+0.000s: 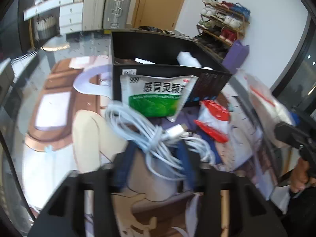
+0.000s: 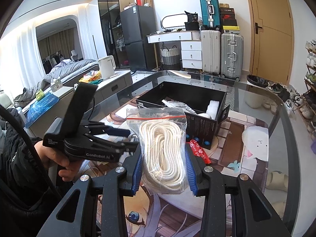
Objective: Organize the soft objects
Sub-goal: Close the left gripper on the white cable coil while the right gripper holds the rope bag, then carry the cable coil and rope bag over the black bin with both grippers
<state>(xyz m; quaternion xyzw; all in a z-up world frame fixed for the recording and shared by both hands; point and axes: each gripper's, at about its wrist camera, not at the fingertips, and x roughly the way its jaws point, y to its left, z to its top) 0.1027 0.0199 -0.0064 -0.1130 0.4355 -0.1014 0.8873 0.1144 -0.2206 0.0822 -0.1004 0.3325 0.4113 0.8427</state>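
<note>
In the left wrist view my left gripper [image 1: 157, 152] is shut on a bundle of white charging cable [image 1: 152, 138], lifted a little above the table mat. Behind it a green-and-white medicine sachet [image 1: 156, 96] leans on the black box [image 1: 169, 45], with a red-and-white packet [image 1: 213, 122] to the right. In the right wrist view my right gripper [image 2: 164, 162] is shut on a clear zip bag of coiled white rope [image 2: 164, 150], held upright in front of the black box [image 2: 197, 96]. The left gripper [image 2: 131, 139] shows at its left, held by a hand.
The black box holds white cloth items [image 2: 213, 106] and stands on a glass table with a printed mat [image 2: 246, 138]. A red packet [image 2: 199, 152] lies beside the rope bag. Suitcases [image 2: 231, 55], a white dresser and a shoe rack [image 1: 223, 21] stand beyond the table.
</note>
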